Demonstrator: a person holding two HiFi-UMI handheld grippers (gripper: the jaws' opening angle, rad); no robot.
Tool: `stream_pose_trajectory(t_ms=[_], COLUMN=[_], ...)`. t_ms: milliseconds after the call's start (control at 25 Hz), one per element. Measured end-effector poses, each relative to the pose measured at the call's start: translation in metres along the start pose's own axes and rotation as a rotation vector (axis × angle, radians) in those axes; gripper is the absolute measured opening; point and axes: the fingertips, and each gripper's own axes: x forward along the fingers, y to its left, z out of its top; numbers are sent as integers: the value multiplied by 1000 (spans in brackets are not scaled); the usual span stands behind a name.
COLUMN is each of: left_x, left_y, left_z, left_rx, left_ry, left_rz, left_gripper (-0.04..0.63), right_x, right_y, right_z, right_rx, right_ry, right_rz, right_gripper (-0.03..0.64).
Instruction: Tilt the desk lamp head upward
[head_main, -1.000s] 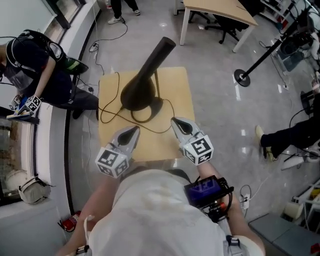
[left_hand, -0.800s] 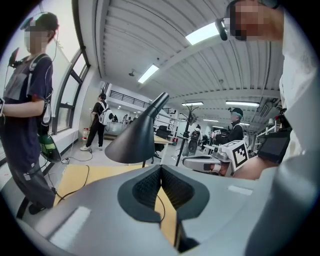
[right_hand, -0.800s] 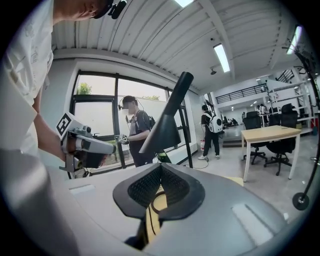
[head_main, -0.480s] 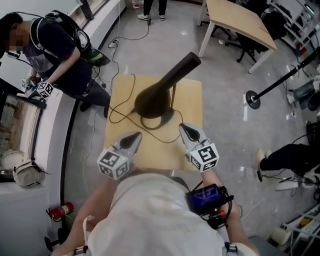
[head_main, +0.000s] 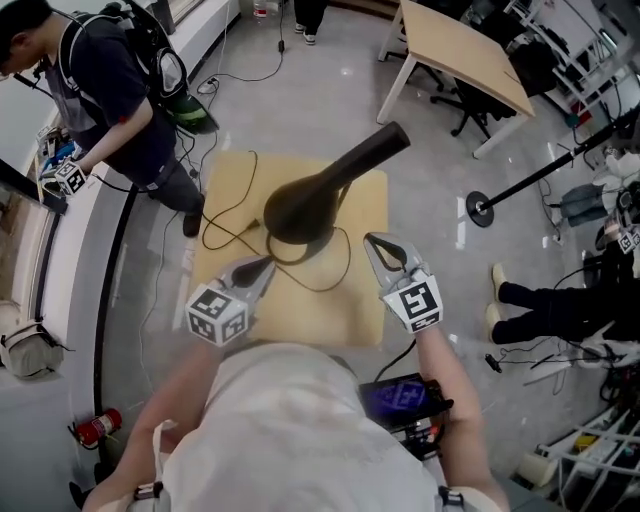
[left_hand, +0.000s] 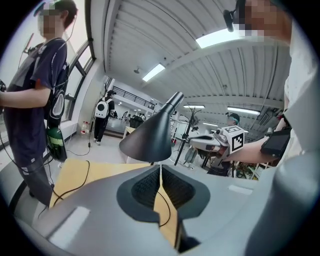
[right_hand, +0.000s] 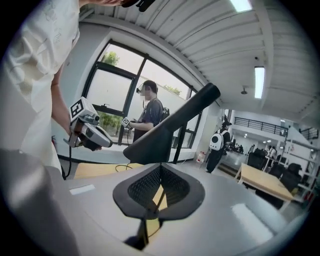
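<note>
A black desk lamp stands on a small square wooden table (head_main: 300, 300). Its cone head (head_main: 298, 208) faces down over the base, and its neck (head_main: 380, 150) slants up to the right. The head also shows in the left gripper view (left_hand: 150, 140) and the right gripper view (right_hand: 160, 137). My left gripper (head_main: 262, 266) hovers just in front of the head on its left, shut and holding nothing (left_hand: 160, 170). On the right, a short way from the head, my right gripper (head_main: 378, 243) is likewise shut and holding nothing (right_hand: 161, 167). Neither touches the lamp.
The lamp's black cable (head_main: 222, 215) loops over the table's left side. A person (head_main: 110, 90) stands at a counter to the left. A larger wooden table (head_main: 465, 50) is at the back right, beside a black floor stand (head_main: 480, 210). Someone's legs (head_main: 540, 300) show at the right.
My right gripper has rolled and lifted a little, ending further right of the lamp head. My left gripper has drifted slightly left and down. Both stay shut; the lamp has not moved.
</note>
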Motion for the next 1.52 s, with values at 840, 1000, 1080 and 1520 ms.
stream_pose_trajectory(t_ms=[840,1000,1080,1520], left_x=[22,30,31,40], left_y=[16,17,17,15], left_z=[-13,-10,-12,-11], left_rx=[-53,-79,-105,-169], left_ry=[42,48,50,55], left_rz=[6,1,-6,-18], left_gripper=[92,141,164,220], right_x=[-6,-3,0,17], right_y=[-25,-44,-53,-85], right_z=[114,126,129,151], right_rx=[-754,-909,-1005,-1490], right_ry=[96,170,217,430], right_rz=[63,39,27,-46], right_gripper=[15,93,138,285])
